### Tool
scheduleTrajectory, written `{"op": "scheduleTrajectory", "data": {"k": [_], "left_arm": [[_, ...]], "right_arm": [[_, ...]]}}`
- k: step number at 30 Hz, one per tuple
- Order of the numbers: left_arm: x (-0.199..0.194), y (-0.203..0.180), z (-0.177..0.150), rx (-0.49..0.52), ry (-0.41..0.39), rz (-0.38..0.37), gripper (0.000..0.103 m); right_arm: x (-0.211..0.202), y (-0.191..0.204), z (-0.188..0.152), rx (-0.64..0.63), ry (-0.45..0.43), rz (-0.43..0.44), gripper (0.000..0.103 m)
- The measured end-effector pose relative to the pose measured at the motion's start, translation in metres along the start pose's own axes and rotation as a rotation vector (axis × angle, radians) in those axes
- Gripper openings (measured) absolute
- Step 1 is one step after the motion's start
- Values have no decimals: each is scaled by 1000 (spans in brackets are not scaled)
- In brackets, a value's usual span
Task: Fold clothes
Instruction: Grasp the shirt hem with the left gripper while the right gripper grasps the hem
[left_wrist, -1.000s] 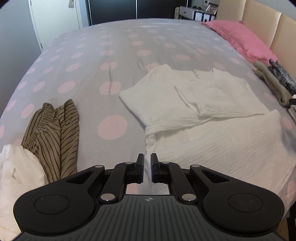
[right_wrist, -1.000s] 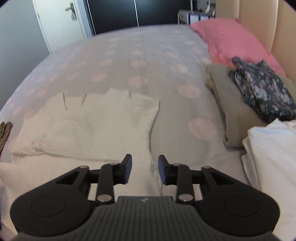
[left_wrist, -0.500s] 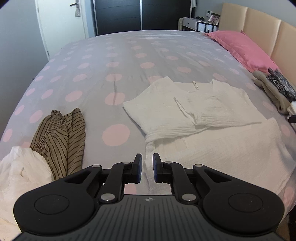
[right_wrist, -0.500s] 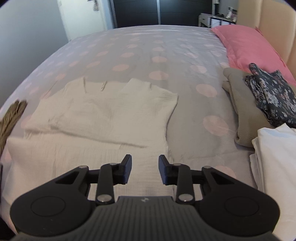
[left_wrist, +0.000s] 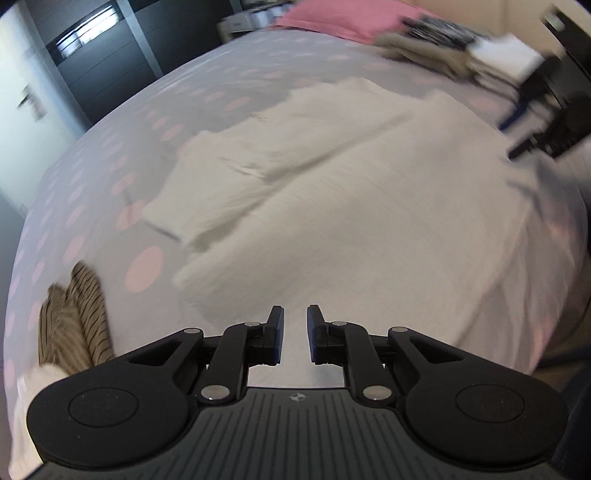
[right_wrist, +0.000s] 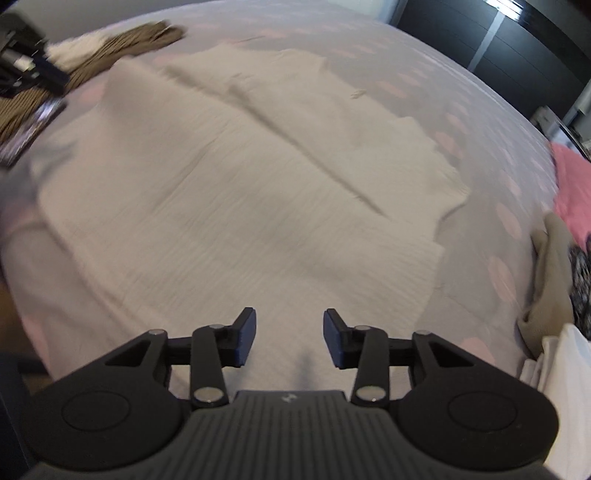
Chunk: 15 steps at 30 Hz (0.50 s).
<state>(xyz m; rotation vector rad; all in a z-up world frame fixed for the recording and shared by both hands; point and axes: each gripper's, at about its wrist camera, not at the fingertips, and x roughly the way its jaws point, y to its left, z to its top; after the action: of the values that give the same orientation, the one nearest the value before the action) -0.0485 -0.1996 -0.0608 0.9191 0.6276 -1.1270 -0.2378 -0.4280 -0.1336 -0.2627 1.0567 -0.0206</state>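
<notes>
both views have swung and tilted since half a second ago. left gripper (left_wrist: 295, 334) jaws narrow, right gripper (right_wrist: 289, 339) jaws wider, both empty. white garment (left_wrist: 369, 206) lies flat ahead of the jaws; next fold likely.

A: Left gripper (left_wrist: 295, 334) – what's it look like?
B: Matte black plastic. Two flat linkage arms per side w/ silver pivot screws, round discs at the outer ends. Ribbed dark-grey housing in the middle, small white logo on top edge.
A: Fingers (left_wrist: 276, 332)?
B: Black, dark-blue pads on the inner faces.
A: Right gripper (right_wrist: 289, 341)?
B: Same build – black linkages, silver screws, ribbed grey body, pale logo. Blue pads (right_wrist: 246, 341) show clearer here.
A: Cables, skin, sleeves?
B: Can't make any out.
</notes>
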Motion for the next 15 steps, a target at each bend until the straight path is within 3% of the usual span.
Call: {"op": "scheduleTrajectory", "data": {"k": [4, 6, 9, 11, 15], "left_arm": [[8, -55, -22, 283, 6, 16, 20], [12, -73, -35, 361, 24, -2, 25], [17, -93, -52, 440, 48, 17, 31], [21, -102, -60, 480, 60, 48, 40], [29, -111, -72, 512, 87, 117, 47]], "right_arm": [[4, 33, -17, -205, 36, -11, 51], [4, 45, -26, -270, 47, 0, 51], [6, 59, -38, -371, 59, -22, 52], [10, 65, -45, -427, 76, -49, 53], [17, 71, -53, -490, 103, -82, 53]]}}
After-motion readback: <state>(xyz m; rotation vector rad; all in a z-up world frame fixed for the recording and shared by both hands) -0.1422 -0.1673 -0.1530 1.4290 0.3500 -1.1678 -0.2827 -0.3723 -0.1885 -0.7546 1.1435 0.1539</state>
